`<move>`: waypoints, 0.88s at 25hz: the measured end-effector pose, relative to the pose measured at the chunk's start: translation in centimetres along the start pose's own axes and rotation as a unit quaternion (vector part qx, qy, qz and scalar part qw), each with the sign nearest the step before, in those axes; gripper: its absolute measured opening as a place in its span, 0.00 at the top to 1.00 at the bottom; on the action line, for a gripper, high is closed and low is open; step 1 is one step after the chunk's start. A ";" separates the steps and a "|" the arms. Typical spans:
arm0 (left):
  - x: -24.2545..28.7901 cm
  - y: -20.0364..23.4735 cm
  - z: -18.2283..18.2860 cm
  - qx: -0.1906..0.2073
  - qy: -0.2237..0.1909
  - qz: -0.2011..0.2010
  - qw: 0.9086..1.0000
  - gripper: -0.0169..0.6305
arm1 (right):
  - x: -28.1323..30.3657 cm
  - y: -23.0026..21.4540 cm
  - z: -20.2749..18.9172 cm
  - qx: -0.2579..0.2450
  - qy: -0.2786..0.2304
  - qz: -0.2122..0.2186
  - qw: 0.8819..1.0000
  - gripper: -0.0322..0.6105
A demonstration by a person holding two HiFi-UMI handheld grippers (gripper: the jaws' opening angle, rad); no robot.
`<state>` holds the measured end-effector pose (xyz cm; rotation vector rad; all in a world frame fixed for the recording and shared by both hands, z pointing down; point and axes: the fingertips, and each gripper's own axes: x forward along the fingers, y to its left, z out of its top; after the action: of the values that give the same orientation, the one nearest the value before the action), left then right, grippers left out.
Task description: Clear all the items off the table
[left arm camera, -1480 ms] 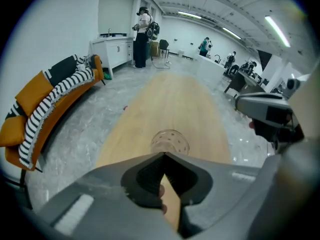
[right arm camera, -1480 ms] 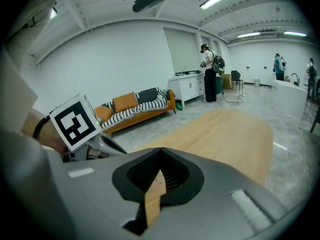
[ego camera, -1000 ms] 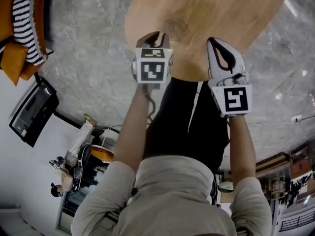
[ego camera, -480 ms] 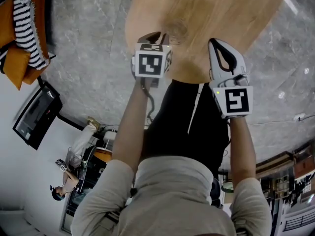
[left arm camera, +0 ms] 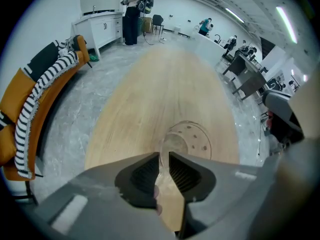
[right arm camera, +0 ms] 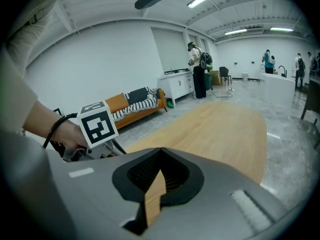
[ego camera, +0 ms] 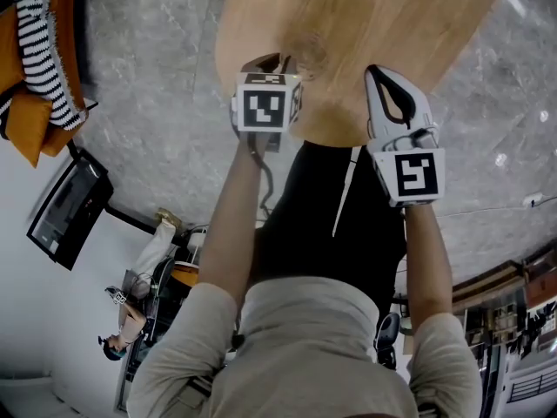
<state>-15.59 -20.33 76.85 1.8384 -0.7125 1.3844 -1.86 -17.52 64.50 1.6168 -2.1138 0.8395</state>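
A long oval wooden table (ego camera: 392, 16) lies ahead of me, and the only thing on it is a clear cup (ego camera: 311, 50) close to its near end. In the left gripper view the clear cup (left arm camera: 176, 143) shows a round mouth over a dotted disc. My left gripper (left arm camera: 164, 155) is shut on its near rim, with glassy material in the narrow gap between the jaws. The left gripper (ego camera: 280, 59) reaches over the table's near edge. My right gripper (ego camera: 381, 72) hovers to its right, and the right gripper (right arm camera: 160, 150) is shut with nothing in it.
An orange sofa with a striped blanket (ego camera: 35, 50) stands on the grey floor to the left. A black flat panel (ego camera: 65, 203) leans against the wall behind me. A person (left arm camera: 132, 14) stands by white cabinets beyond the table's far end, and chairs and desks (left arm camera: 245, 79) are on the right.
The left gripper has shifted a touch toward the table and turned slightly. The right gripper has stayed almost still.
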 end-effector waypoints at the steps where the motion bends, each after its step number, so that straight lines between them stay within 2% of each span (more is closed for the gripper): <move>1: 0.1 0.0 0.0 0.000 0.003 0.000 1.000 0.85 | 0.1 0.0 0.0 -0.002 0.002 0.001 1.000 0.94; 12: 1.7 0.2 -0.2 0.004 0.028 -0.003 1.000 0.85 | 0.8 -0.9 0.0 -0.001 0.006 0.001 1.000 0.94; 22: 3.1 0.9 -0.1 0.027 0.043 0.017 0.999 0.86 | 0.6 -2.2 -1.1 0.009 0.013 -0.009 1.000 0.94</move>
<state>-15.46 -20.78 80.05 1.8037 -0.6698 1.5095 -0.03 -17.66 66.20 1.6211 -2.0771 0.8711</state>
